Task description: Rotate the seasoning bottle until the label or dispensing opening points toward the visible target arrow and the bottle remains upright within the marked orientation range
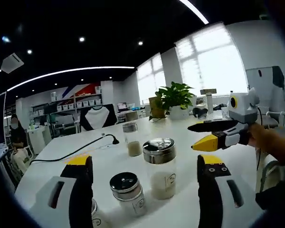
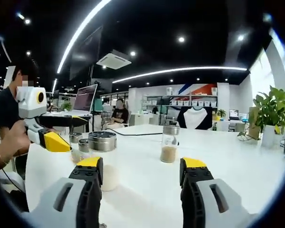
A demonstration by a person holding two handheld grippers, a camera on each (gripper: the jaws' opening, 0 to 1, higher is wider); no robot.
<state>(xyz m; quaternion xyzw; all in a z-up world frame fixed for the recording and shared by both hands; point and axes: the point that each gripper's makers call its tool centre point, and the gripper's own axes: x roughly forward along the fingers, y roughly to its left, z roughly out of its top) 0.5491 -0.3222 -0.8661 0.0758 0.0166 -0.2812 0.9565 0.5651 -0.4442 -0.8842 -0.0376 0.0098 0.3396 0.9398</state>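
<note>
I've got both grippers spread wide w/ nothing held: left gripper (image 1: 145, 173), right gripper (image 2: 141, 173). Seasoning bottle (image 1: 161, 167) stands upright on white worktop (image 1: 109, 156), btwn left gripper's jaws.

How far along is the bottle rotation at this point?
Nothing looks done yet. The large seasoning bottle stands upright on the white table, ungripped, between the open jaws of the left gripper. The right gripper hovers open beside it. No target arrow is visible. Gripping and rotating all remain.
</note>
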